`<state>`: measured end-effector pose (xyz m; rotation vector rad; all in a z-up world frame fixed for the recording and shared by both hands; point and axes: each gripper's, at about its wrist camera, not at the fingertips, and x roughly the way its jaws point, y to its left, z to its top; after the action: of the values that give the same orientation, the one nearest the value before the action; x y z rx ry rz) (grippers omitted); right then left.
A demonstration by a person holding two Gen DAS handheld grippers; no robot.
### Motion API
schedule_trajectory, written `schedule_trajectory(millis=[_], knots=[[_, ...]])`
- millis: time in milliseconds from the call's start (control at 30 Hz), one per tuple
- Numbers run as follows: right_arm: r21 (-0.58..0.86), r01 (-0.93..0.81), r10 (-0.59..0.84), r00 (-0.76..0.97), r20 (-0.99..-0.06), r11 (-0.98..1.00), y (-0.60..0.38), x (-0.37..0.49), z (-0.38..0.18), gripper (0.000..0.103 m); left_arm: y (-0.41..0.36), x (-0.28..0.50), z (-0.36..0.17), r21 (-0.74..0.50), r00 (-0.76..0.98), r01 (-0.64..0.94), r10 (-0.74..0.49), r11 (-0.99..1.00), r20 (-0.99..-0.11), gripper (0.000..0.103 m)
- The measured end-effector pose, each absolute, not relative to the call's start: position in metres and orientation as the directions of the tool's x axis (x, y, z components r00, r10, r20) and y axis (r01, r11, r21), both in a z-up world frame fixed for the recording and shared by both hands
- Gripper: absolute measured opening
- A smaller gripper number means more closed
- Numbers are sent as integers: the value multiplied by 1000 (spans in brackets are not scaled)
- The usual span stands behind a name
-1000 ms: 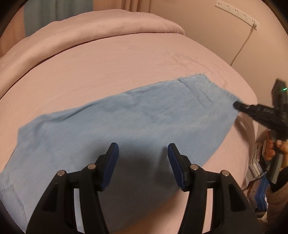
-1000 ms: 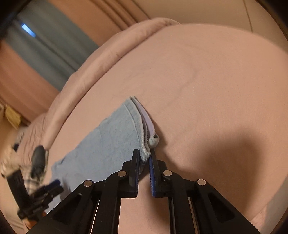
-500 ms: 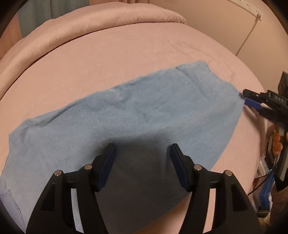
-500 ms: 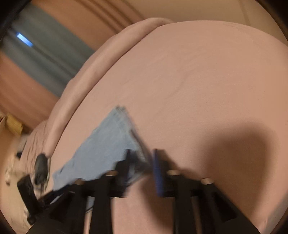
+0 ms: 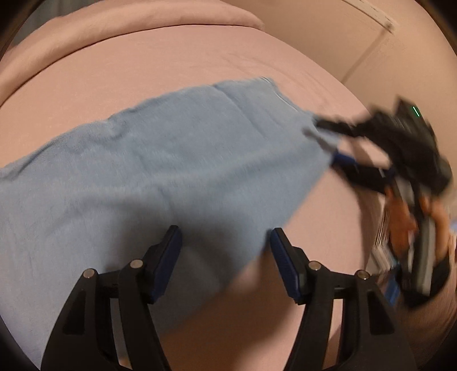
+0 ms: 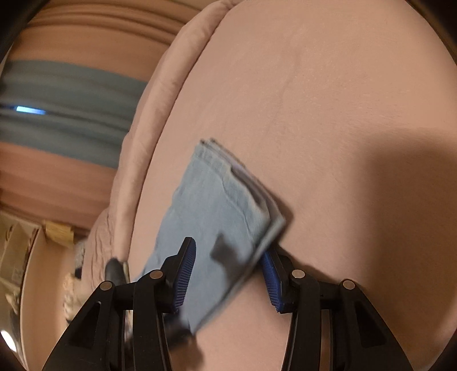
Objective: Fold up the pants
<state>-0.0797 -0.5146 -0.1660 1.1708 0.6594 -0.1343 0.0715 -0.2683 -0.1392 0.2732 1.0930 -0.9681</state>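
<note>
Light blue pants lie flat on the pink bed, folded lengthwise, waist end to the right. My left gripper is open and empty, hovering over the pants' near edge. My right gripper shows blurred at the waist corner with its jaws apart. In the right wrist view the right gripper is open, its blue pads on either side of the waist end of the pants, not pinching the cloth.
The pink bedcover spreads all round the pants, with a rolled duvet at the far end. A wall with a power strip and cable is at the right. Curtains stand beyond the bed.
My right gripper was shut on the waist corner, then opened and let it go; it now sits open over the waist end. The left gripper stayed open and shifted slightly along the near edge.
</note>
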Motion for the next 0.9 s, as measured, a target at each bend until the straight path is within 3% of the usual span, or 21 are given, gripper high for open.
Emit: schedule_trajectory(millis=[67, 133, 200, 367, 567, 733, 833, 900], knots=[[813, 423, 203, 824, -529, 400, -515, -77, -166, 44, -261, 72, -135, -277, 102, 767, -536, 579, -838, 64], [801, 431, 176, 826, -535, 416, -510, -74, -165, 25, -251, 81, -130, -358, 70, 722, -577, 592, -813, 65], [804, 431, 167, 831, -531, 410, -510, -77, -167, 15, -240, 95, -125, -459, 43, 654, -635, 602, -772, 66], [683, 403, 83, 824, -561, 609, -484, -63, -122, 14, -203, 129, -120, -613, 59, 458, -710, 644, -702, 73], [438, 189, 87, 838, -538, 879, -389, -34, -64, 14, -165, 151, -119, -853, 47, 214, -877, 476, -478, 85], [281, 32, 138, 814, -565, 959, -307, -21, -63, 14, -161, 155, -120, -903, 43, 174, -919, 393, -392, 93], [244, -51, 187, 793, -579, 969, -275, -23, -66, 14, -159, 163, -134, -904, 11, 128, -912, 409, -411, 88], [220, -86, 204, 774, -599, 972, -257, -22, -68, 14, -147, 167, -144, -905, 16, 96, -910, 414, -414, 67]])
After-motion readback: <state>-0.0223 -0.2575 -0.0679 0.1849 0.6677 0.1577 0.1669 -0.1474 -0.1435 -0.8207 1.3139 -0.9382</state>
